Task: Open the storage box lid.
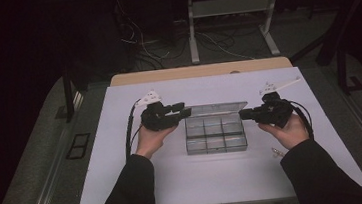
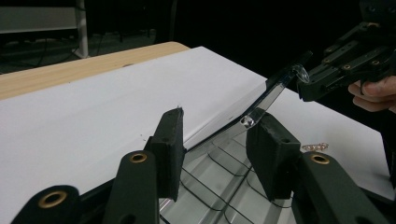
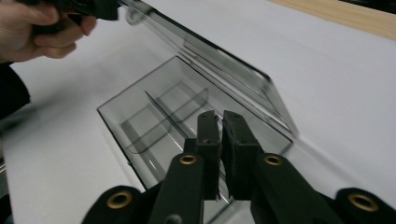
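Standing mid-table, clear compartment box has its lid raised at the far edge. Left gripper straddles the lid's left corner, jaws unclenched; right gripper, nearly clenched, grasps nothing. Small chain lies near right.

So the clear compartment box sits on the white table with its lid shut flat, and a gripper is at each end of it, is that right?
Not quite: the lid is open, tilted up along the far edge, as the right gripper view shows. The clear compartment box does sit on the white table, with the left gripper and right gripper at its ends.
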Motion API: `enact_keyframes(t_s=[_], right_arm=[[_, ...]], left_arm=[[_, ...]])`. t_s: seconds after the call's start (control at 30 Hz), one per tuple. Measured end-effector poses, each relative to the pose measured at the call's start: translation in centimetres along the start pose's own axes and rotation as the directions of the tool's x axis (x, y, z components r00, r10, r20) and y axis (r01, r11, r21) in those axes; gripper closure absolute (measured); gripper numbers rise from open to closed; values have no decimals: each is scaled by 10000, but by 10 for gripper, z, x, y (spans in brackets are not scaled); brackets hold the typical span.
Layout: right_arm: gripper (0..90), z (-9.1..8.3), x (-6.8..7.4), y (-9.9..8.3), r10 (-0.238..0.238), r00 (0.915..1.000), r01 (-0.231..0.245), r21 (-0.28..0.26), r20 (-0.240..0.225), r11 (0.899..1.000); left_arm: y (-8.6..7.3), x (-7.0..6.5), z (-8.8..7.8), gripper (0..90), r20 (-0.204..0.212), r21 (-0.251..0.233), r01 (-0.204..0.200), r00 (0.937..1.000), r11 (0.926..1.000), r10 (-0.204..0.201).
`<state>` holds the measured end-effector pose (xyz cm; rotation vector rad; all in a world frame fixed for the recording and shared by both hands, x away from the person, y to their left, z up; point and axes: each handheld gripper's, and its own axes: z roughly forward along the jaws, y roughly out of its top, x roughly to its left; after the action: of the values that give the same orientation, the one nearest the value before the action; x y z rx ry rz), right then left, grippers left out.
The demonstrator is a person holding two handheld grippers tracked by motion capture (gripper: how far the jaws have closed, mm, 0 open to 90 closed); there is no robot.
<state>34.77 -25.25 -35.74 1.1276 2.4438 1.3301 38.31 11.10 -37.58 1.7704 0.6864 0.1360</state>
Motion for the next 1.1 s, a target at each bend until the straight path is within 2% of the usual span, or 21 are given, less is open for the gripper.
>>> enact_keyframes(t_s=[0.17, 0.23, 0.37, 0.47, 0.57, 0.73, 1.1], right_arm=[[780, -6, -9, -9, 292, 9993, -289, -130, 251, 9995], [750, -8, -12, -7, 385, 9979, -373, -234, 514, 9990], [681, -5, -15, 1, 180, 9965, -158, -285, 812, 9995], [651, -2, -15, 7, 16, 9966, 16, -392, 821, 9992], [648, 2, -16, 14, -172, 9975, 206, -497, 688, 9986], [668, 7, -19, 23, -366, 9967, 405, -539, 718, 9977], [693, 12, -26, 33, -418, 9954, 460, -479, 860, 9978]], left_arm=[[2, 1, 1, 602, 40, -91, -7, 10000, 10000, 8], [3, 2, 1, 610, 32, -116, 19, 10000, 9999, -19], [5, 3, 2, 618, 0, -126, 36, 10000, 9999, -36], [7, 4, 4, 620, -5, -136, 27, 10000, 9999, -27], [8, 5, 5, 624, -11, -118, 13, 10000, 9999, -13], [11, 7, 5, 625, -25, -67, -20, 10000, 10000, 20], [15, 15, 7, 615, -241, -240, 107, 9996, 9997, -113]])
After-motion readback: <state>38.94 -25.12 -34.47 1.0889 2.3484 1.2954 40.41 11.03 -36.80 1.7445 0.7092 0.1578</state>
